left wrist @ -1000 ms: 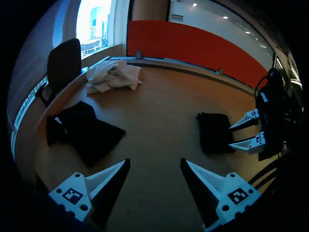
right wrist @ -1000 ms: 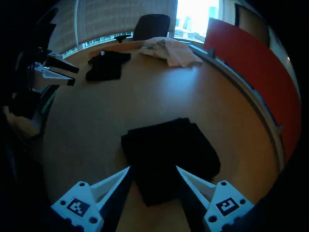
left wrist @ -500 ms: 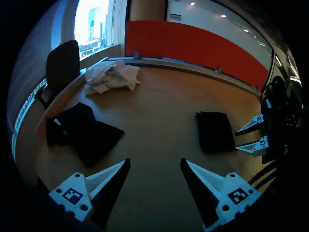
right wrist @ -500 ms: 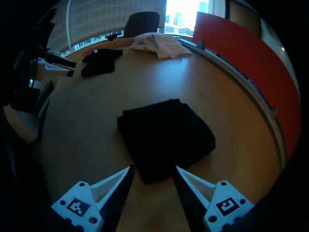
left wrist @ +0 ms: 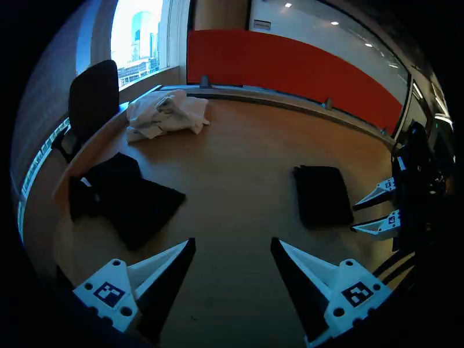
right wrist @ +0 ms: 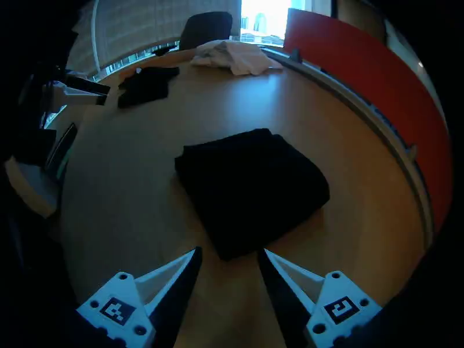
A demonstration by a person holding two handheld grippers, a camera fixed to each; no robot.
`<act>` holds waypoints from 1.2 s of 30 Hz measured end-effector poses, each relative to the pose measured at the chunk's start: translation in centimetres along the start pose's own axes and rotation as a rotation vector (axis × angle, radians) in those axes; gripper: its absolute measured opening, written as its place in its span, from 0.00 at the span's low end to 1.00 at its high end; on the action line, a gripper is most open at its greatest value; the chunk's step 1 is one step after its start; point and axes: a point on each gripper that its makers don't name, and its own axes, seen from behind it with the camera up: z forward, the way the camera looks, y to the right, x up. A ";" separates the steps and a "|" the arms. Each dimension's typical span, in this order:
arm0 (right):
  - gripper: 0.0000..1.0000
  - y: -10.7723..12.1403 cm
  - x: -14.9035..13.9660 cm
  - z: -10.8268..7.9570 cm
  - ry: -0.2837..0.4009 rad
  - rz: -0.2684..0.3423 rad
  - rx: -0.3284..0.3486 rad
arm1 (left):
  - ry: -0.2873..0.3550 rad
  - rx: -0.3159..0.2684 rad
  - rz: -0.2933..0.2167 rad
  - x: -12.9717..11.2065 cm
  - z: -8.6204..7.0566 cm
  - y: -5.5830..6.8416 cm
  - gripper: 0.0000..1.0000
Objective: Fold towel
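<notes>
Tabletop [right wrist: 130, 203] holds the folded towel [right wrist: 252, 185] just ahead of right gripper [right wrist: 229, 250].

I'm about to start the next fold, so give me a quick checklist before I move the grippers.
1. The folded black towel lies compact on the table: ok.
2. The right gripper has its jaws open and holds nothing: ok.
3. The left gripper has its jaws open and holds nothing: ok.
4. The crumpled black cloth is spread flat for folding: not ok.
5. Its corners can be picked out: cannot tell.
6. The white cloth pile sits at the far edge, away from both grippers: ok.
</notes>
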 end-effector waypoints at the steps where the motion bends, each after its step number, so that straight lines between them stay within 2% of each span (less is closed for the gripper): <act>1: 0.71 0.0 0.0 0.1 0.000 0.002 0.000 | 0.000 0.000 0.000 0.0 0.0 0.0 0.96; 8: 0.58 -0.1 -0.2 0.6 -0.003 0.038 0.002 | 0.001 -0.003 -0.004 -0.1 -0.1 0.2 0.96; 14: 0.38 0.1 -0.3 0.9 0.001 0.068 -0.004 | -0.001 -0.003 -0.005 -0.1 -0.2 0.2 0.97; 22: 0.11 0.2 -0.4 0.8 0.001 0.069 -0.009 | -0.001 -0.003 -0.002 -0.1 -0.1 0.2 0.97; 26: 0.06 0.4 -0.4 0.8 0.004 0.073 -0.016 | -0.001 -0.002 -0.002 -0.1 -0.1 0.2 0.97; 36: 0.06 1.2 0.8 -0.1 0.030 0.048 -0.039 | 0.001 -0.003 -0.001 -0.1 -0.1 0.3 0.97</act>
